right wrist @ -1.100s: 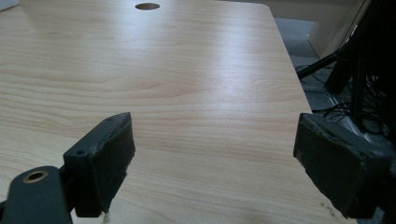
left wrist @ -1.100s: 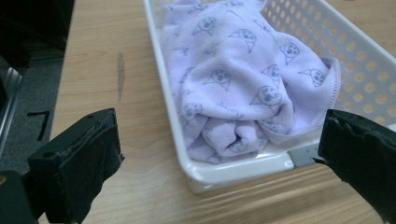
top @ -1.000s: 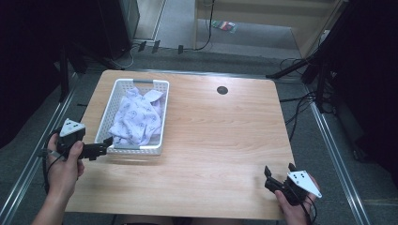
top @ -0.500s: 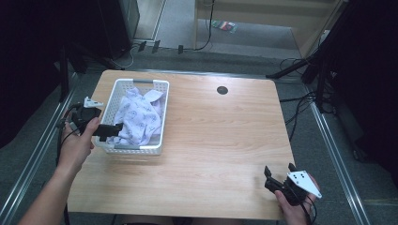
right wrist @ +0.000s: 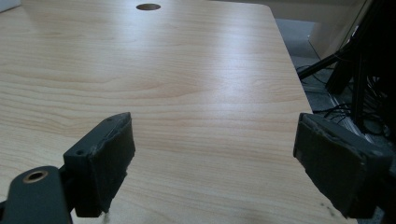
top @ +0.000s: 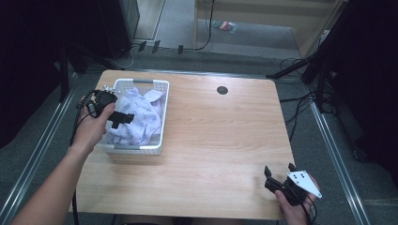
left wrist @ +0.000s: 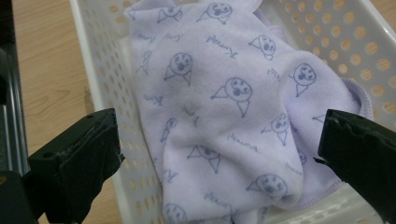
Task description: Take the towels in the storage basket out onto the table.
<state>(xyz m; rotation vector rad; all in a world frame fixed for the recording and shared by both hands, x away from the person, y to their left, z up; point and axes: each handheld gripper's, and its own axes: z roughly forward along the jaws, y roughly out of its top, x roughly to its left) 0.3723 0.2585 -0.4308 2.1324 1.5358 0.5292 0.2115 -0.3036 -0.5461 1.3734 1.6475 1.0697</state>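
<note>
Two grippers: one in each hand, both with jaws spread wide and nothing between them.
Left gripper (top: 123, 117): held over the near-left part of the basket, jaws pointing toward the cloth; in the left gripper view (left wrist: 219, 140) its jaws stand far apart on either side of the cloth, not pressing on it.
Right gripper (top: 277, 180): at the near right corner of the table, well apart from the basket; in the right gripper view (right wrist: 215, 158) its jaws gape over bare wood.
Cloth (top: 138, 117): pale lilac, printed with small cartoon faces and script, lying crumpled inside the basket; a folded, rounded bulge (left wrist: 224, 107) sits between the left gripper's jaws.
Basket (top: 159, 126): white plastic with perforated walls (left wrist: 327, 42), standing on the left side of the table, its long sides running away from the person.
Table (top: 220, 140): light wood, with a round dark hole (top: 222, 90) near the far edge.
Left hand (top: 91, 129): wrapped around the left gripper's body, forearm coming in from the bottom left.
</note>
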